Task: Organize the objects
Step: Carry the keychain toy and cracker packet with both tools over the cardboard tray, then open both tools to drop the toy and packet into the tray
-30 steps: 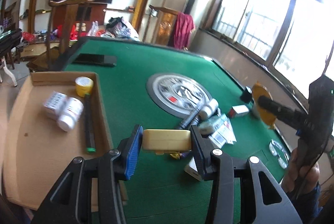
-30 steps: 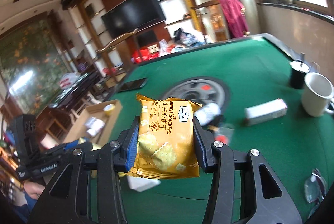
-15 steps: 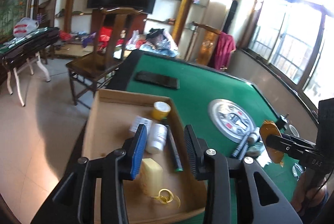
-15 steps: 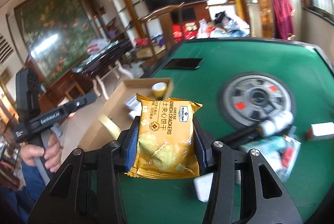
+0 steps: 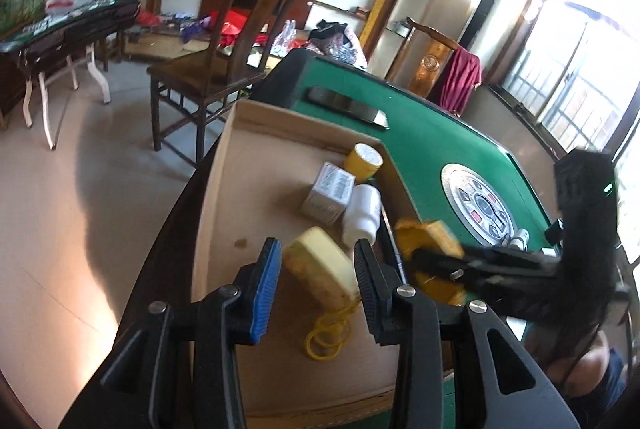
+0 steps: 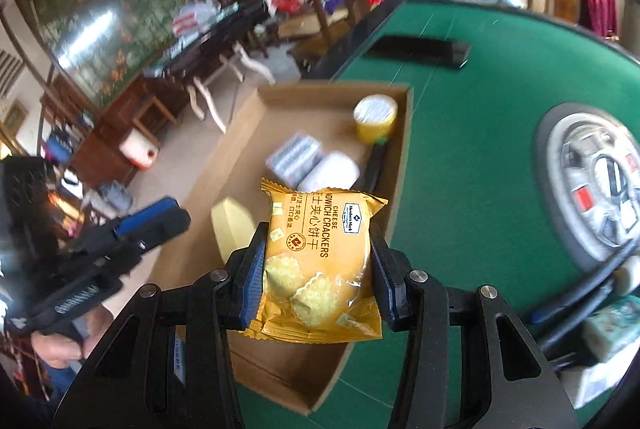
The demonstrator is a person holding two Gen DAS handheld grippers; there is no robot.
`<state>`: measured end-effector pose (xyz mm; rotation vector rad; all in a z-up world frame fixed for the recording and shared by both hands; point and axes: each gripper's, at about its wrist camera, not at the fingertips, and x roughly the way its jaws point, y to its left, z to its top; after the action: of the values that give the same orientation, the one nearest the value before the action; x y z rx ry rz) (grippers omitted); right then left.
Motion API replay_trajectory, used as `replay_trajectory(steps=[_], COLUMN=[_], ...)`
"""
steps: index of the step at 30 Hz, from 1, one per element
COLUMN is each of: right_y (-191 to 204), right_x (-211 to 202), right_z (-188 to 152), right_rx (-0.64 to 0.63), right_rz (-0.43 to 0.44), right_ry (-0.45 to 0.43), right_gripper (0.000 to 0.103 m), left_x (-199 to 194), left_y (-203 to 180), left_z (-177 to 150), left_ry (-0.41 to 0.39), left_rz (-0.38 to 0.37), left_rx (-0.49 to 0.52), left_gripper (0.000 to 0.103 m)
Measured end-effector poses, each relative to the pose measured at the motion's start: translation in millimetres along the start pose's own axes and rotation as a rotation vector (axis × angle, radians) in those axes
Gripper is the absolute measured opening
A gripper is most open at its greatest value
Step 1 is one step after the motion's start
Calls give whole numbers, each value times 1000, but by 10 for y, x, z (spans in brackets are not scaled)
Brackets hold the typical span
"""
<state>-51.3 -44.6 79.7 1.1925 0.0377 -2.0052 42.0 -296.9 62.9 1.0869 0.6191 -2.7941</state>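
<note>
- My left gripper [image 5: 316, 271] stands open above the pale yellow block [image 5: 320, 269] lying in the shallow cardboard tray [image 5: 224, 189].
- My right gripper [image 6: 316, 271] clamps the yellow cracker packet [image 6: 320, 261] over the tray; releasing carelessly could knock the white bottle [image 5: 362, 213].

Left claw [image 5: 316, 279] slack-jawed and angled downward; right claw [image 6: 318, 269] likewise angled down, jaws clamped.
</note>
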Motion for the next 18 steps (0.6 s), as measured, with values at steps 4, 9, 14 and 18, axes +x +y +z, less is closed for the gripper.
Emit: replay_trajectory(steps=[4, 9, 14, 18], right_y=[87, 240, 385, 248], right_x=[340, 586, 504, 209], right_z=[-71, -105, -131, -195], right_rx=[-19, -90, -140, -107], right_rz=[-49, -160, -116, -84], right_ry=[45, 50, 37, -19], right_gripper=[46, 47, 48, 48], left_x=[-5, -86, -161, -138], left_y=[81, 98, 9, -178], left_z=[-74, -137, -185, -227], left_ry=[2, -7, -8, 6], left_rz=[-7, -11, -18, -38], left_rx=[-35, -44, -25, 12], left_gripper=[39, 39, 39, 39])
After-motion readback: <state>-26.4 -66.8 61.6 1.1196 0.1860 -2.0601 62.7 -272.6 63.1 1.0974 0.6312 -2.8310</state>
